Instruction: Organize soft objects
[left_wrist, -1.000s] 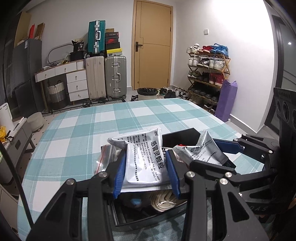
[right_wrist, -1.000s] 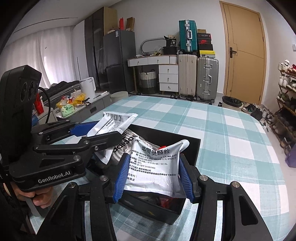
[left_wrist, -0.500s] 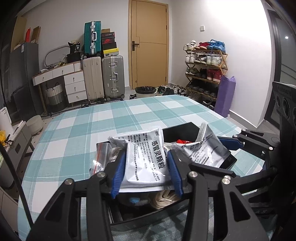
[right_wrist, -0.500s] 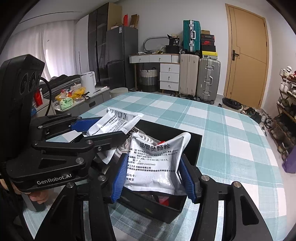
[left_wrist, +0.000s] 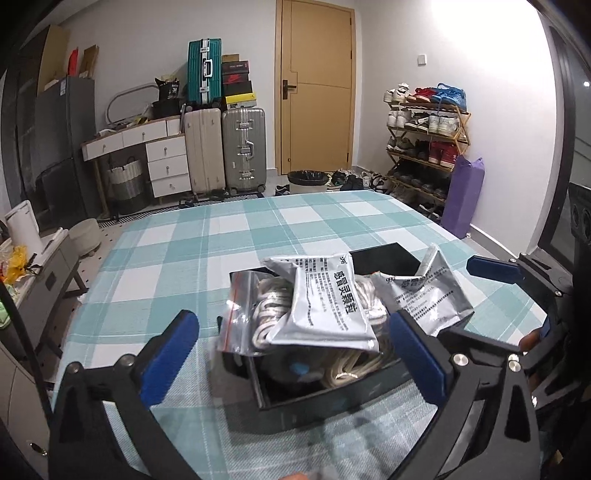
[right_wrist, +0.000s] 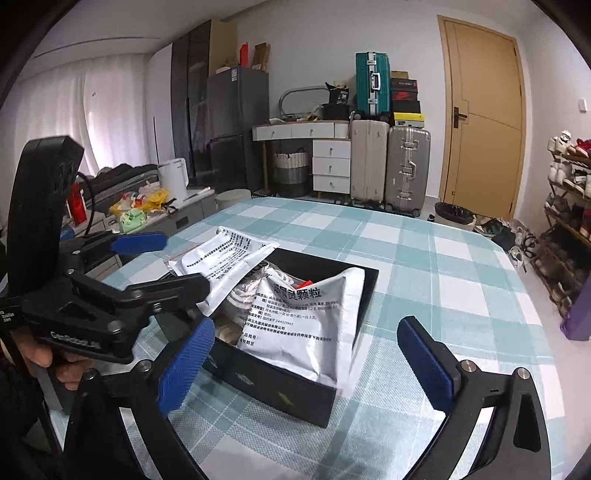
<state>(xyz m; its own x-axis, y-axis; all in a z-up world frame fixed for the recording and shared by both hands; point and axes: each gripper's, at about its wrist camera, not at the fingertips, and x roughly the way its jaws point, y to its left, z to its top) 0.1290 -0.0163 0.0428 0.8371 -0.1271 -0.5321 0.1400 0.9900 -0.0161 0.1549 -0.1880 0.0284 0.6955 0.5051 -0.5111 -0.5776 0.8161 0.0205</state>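
Note:
A black box (left_wrist: 384, 254) (right_wrist: 280, 391) sits on the teal checked tablecloth. Two silver medicine pouches lie in it: one (left_wrist: 325, 306) (right_wrist: 225, 266) on a clear zip bag of white rope (left_wrist: 258, 314), the other (left_wrist: 424, 291) (right_wrist: 306, 325) leaning on the box's near right wall. My left gripper (left_wrist: 295, 354) is open and empty, its blue pads either side of the box's near end. My right gripper (right_wrist: 310, 365) is open and empty just before the box. Each gripper shows in the other's view, the left (right_wrist: 159, 266) and the right (left_wrist: 443, 299).
The table (left_wrist: 207, 251) reaches far ahead. Beyond it stand suitcases (left_wrist: 225, 147), a white drawer unit (left_wrist: 162, 162), a door (left_wrist: 314, 88), a shoe rack (left_wrist: 424, 140) and a purple bag (left_wrist: 461, 195). A low cabinet with clutter (right_wrist: 147, 210) stands left of the table.
Both grippers have opened and let go of their pouches, which now rest in the box. Both grippers have drawn back a little.

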